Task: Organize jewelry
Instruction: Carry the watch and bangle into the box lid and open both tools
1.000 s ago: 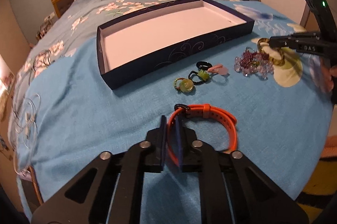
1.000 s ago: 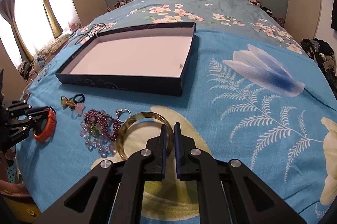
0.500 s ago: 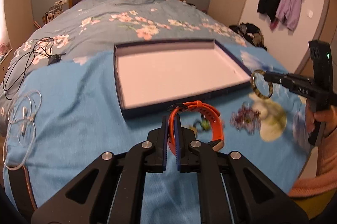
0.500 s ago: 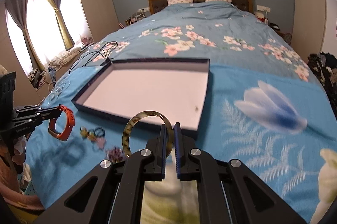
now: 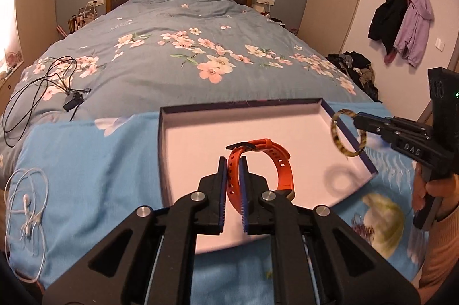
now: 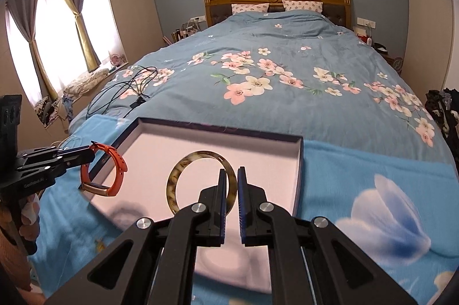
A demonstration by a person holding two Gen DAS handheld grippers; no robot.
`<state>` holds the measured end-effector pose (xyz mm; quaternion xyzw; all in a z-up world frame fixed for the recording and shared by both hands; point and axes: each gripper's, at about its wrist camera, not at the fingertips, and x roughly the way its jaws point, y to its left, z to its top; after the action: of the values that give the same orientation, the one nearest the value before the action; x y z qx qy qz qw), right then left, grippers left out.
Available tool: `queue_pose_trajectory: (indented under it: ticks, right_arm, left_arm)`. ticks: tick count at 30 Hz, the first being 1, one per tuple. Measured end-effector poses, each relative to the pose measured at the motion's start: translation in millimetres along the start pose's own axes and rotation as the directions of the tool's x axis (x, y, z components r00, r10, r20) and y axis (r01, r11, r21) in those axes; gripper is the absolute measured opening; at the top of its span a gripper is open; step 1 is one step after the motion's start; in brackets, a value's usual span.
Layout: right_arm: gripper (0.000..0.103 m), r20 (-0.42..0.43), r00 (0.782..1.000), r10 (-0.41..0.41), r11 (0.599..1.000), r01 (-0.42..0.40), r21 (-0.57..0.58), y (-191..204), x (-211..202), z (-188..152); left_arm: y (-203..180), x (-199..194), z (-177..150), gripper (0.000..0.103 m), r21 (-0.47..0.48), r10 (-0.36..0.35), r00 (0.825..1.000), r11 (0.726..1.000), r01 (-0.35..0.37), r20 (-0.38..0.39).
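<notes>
My left gripper (image 5: 233, 161) is shut on an orange watch band (image 5: 282, 164), held in the air over the near part of the dark blue tray (image 5: 243, 104) with a white floor. My right gripper (image 6: 231, 174) is shut on a mottled amber bangle (image 6: 178, 176), also held above the tray. In the left wrist view the bangle (image 5: 338, 144) hangs at the tray's right rim from the right gripper (image 5: 357, 120). In the right wrist view the watch band (image 6: 117, 164) hangs at the tray's left rim from the left gripper (image 6: 93, 151). A purple bead bracelet (image 5: 363, 229) lies on the cloth.
The tray sits on a bright blue floral cloth (image 5: 86, 161) over a bed with a flowered quilt (image 5: 200, 61). Black cables (image 5: 43, 87) and white earphones (image 5: 25, 207) lie at the left. A hand (image 5: 430, 190) holds the right gripper's handle.
Both grippers have lifted their pieces off the cloth and carried them forward over the tray. The small rings and beads have dropped out of the middle of both views.
</notes>
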<state>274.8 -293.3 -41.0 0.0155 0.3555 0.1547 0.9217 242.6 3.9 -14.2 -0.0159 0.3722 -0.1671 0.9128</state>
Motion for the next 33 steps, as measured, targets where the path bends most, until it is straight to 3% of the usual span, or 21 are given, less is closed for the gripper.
queue_pose_trajectory:
  ticks: [7, 16, 29, 30, 31, 33]
  right_arm:
    - [0.006, -0.045, 0.999, -0.014, 1.000, 0.014, 0.011, -3.9, 37.0, 15.4]
    - [0.006, -0.133, 0.991, -0.023, 0.998, 0.030, 0.053, -14.1, 83.6, 25.1]
    - [0.006, -0.182, 0.980, -0.075, 0.994, 0.088, 0.065, -14.3, 103.5, 30.0]
    - [0.007, -0.175, 0.982, -0.075, 0.994, 0.088, 0.067, -14.5, 102.2, 29.9]
    - [0.007, -0.167, 0.983, -0.075, 0.994, 0.088, 0.070, -14.9, 99.8, 29.9]
    - [0.008, -0.145, 0.987, -0.075, 0.994, 0.086, 0.072, -15.1, 91.4, 29.7]
  left_arm:
    - [4.0, 39.1, 24.2, 0.008, -0.011, 0.006, 1.000, 1.000, -0.007, -0.021]
    - [3.8, 97.2, 45.4, 0.008, 0.027, 0.021, 0.994, 0.999, -0.019, -0.107]
    - [3.8, 142.2, 64.9, 0.008, 0.063, 0.058, 0.979, 0.997, -0.046, -0.195]
    - [4.3, 143.2, 65.5, 0.013, 0.057, 0.063, 0.978, 0.997, -0.053, -0.200]
    - [5.3, 143.7, 66.5, 0.026, 0.049, 0.067, 0.977, 0.997, -0.059, -0.202]
    - [5.4, 138.3, 65.9, 0.032, 0.046, 0.079, 0.981, 0.996, -0.072, -0.179]
